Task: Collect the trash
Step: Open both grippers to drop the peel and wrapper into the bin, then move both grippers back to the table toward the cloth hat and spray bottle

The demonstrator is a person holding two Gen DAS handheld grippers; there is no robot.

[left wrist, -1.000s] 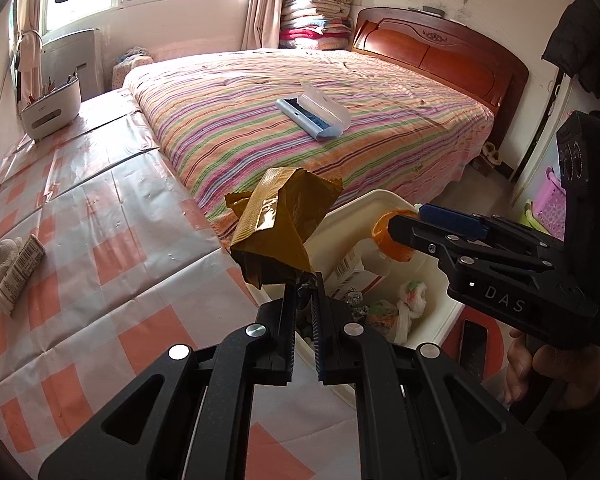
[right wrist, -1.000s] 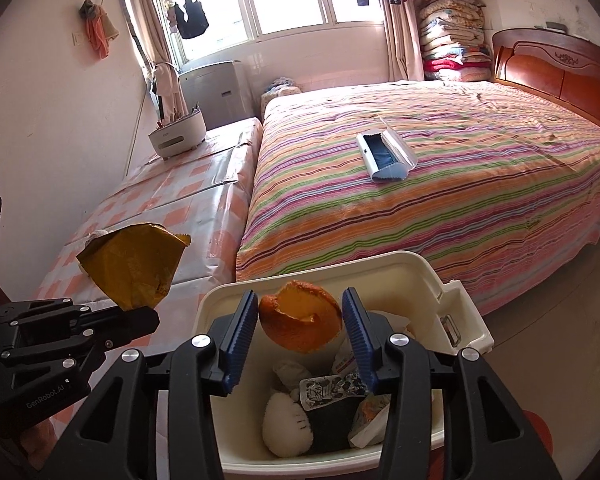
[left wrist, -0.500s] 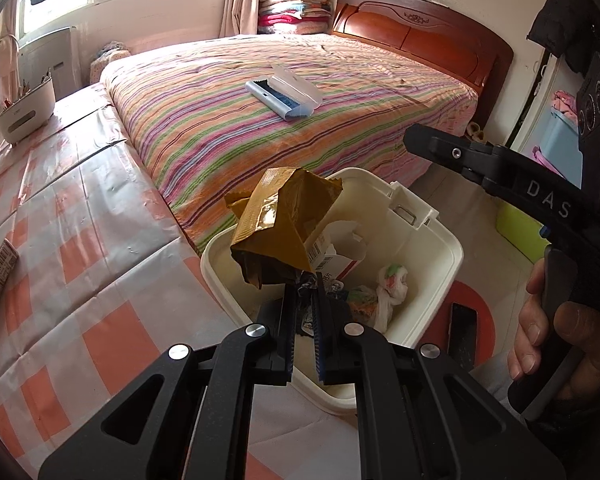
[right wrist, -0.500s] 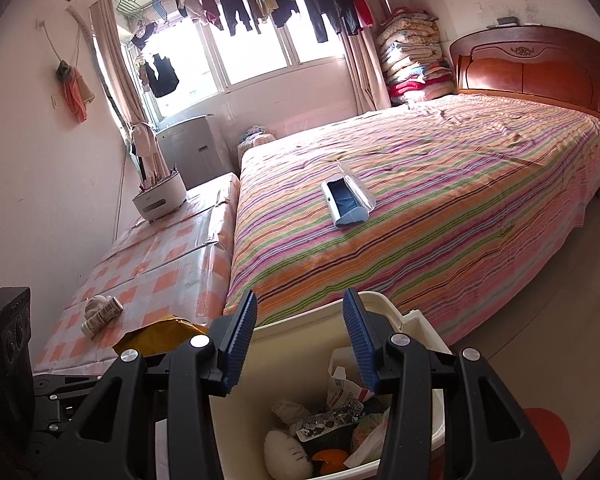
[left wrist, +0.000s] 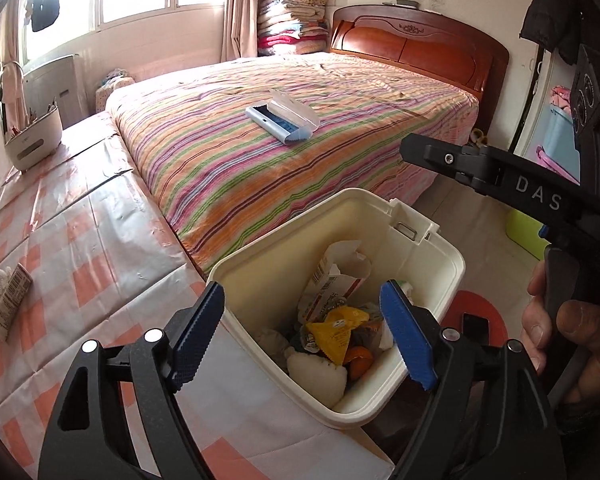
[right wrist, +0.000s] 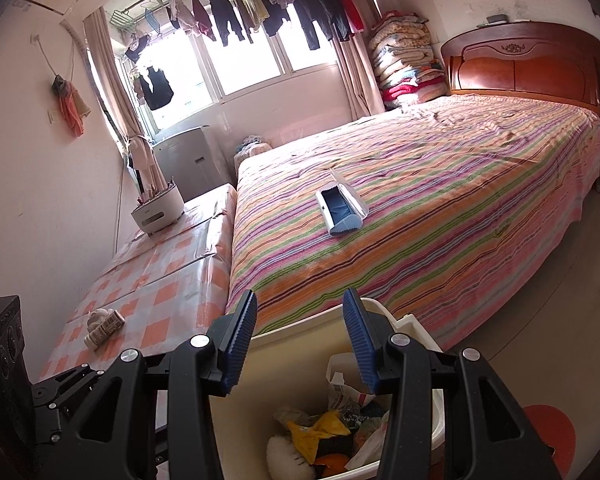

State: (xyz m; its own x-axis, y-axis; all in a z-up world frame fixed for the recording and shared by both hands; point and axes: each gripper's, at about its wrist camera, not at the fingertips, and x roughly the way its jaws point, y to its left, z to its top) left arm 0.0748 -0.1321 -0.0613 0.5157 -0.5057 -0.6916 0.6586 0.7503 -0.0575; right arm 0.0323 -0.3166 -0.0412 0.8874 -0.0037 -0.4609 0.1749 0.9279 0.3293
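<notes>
A cream trash bin [left wrist: 452,264] stands beside the checked table and holds several scraps, among them a yellow wrapper [left wrist: 336,330] and orange peel [left wrist: 358,360]. My left gripper [left wrist: 304,336] is open and empty just above the bin's near rim. My right gripper [right wrist: 300,340] is open and empty, raised above the bin [right wrist: 308,322]; it also shows in the left wrist view [left wrist: 480,164]. The wrapper [right wrist: 320,432] and peel [right wrist: 332,462] lie inside. A wadded tissue with a barcoded scrap [left wrist: 6,300] lies on the table, also seen in the right wrist view [right wrist: 102,326].
A checked orange-and-white table [left wrist: 80,240] runs along the left. A striped bed [left wrist: 300,152] holds a blue-and-white case [left wrist: 282,120]. A white holder [left wrist: 34,136] sits at the table's far end. A wooden headboard [right wrist: 520,64] is at right.
My left gripper opened and dropped the brown-yellow wrapper into the bin. My right gripper let the orange peel fall in, then rose and tilted up.
</notes>
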